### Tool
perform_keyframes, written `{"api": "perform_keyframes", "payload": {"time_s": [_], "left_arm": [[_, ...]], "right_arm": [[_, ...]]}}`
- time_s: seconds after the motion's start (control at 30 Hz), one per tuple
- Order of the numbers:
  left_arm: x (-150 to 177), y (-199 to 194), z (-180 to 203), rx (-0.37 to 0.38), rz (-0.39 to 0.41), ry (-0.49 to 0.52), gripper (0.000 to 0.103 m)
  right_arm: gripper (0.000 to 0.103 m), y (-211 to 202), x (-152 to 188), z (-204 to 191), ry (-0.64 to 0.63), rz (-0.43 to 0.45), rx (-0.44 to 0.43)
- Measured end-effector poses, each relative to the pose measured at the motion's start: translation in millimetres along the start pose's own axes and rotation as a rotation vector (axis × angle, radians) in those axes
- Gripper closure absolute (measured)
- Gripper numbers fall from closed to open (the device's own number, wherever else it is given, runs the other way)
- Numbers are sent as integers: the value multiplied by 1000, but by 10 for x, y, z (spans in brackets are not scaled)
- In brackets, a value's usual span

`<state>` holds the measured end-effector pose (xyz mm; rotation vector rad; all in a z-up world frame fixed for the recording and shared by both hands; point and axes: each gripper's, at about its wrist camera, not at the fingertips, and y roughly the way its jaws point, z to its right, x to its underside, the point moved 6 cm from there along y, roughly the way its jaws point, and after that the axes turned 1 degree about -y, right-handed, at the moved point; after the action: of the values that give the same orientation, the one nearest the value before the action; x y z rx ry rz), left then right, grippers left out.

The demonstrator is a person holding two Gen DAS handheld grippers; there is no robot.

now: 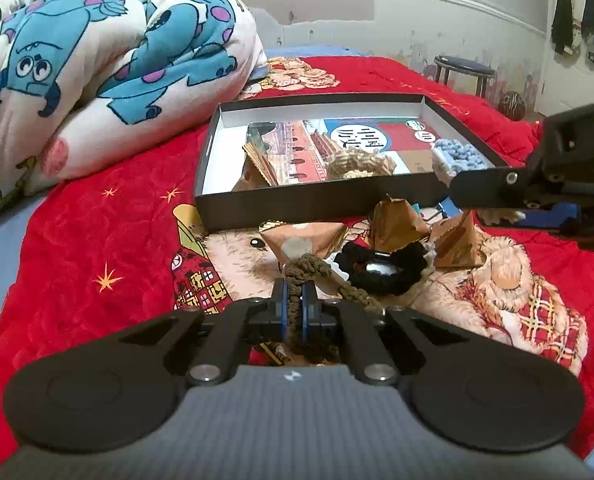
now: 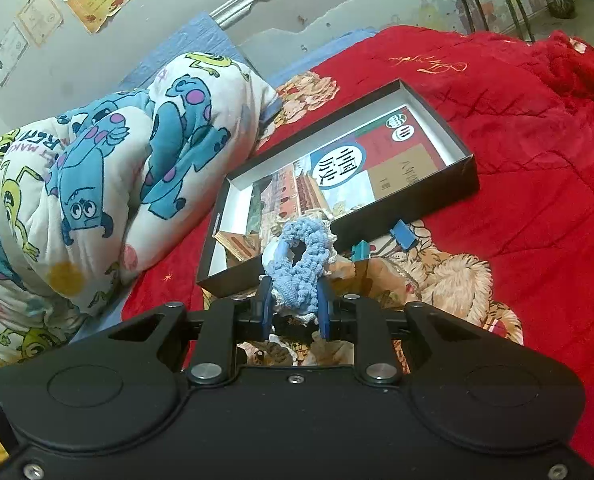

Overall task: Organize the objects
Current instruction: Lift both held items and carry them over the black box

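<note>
My left gripper (image 1: 293, 300) is pinched fully shut on a brown knitted hair tie (image 1: 303, 270), which lies on the red blanket (image 1: 97, 216) just near of the black box (image 1: 317, 200). It is soft, light and floppy, so it squashes thin between my pads; the loose loop will dangle and swing, and a pinch across the thick braided part, as I have it, seems the safest hold.

My right gripper (image 2: 293, 306) is closed partway on a blue fluffy hair tie (image 2: 303, 256), held up over the near edge of the box. It is just as soft and springy; the fluff fills the gap between the pads, with a white lacy bit, I think part of it, hanging below.

Around the brown tie the heap is crowded: a black hair tie (image 1: 381, 272) touches it on the right, and folded paper pieces (image 1: 305, 240) sit just behind. These are light and could drag along if the yarn snags. Two blue clips (image 2: 381, 242) lie by the box wall. Inside the box a beige hair tie (image 1: 361, 164) already rests on a book (image 1: 337, 136). The box's near wall stands between my left load and the inside.
</note>
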<state>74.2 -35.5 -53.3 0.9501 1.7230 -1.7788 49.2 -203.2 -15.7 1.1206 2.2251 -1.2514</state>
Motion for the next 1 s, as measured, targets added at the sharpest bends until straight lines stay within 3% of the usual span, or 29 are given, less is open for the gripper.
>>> {"api": "perform_keyframes", "payload": {"time_s": [0.33, 1.0], "left_arm": [[-64, -100, -86, 22, 33, -56, 94], [-86, -108, -82, 48, 28, -74, 94]], "right_arm": [[82, 7, -5, -90, -17, 11, -36], [82, 65, 10, -84, -9, -5, -43]]}}
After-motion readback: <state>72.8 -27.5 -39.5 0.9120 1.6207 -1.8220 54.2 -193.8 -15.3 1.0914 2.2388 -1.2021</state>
